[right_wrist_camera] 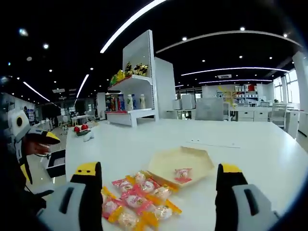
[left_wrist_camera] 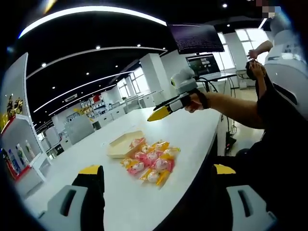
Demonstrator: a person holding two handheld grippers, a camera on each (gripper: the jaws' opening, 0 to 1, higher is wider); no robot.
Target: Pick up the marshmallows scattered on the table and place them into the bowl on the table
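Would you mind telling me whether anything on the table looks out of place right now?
Yes: most wrapped marshmallows lie in a loose heap on the white table, beside the shallow beige bowl rather than inside it. One marshmallow sits in the bowl. Nothing looks spilled or damaged.

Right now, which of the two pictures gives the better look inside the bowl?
The right gripper view: the shallow cream bowl faces the camera, with one wrapped marshmallow inside. In the left gripper view the bowl lies farther off, behind the pile of marshmallows, and its inside is hard to make out.
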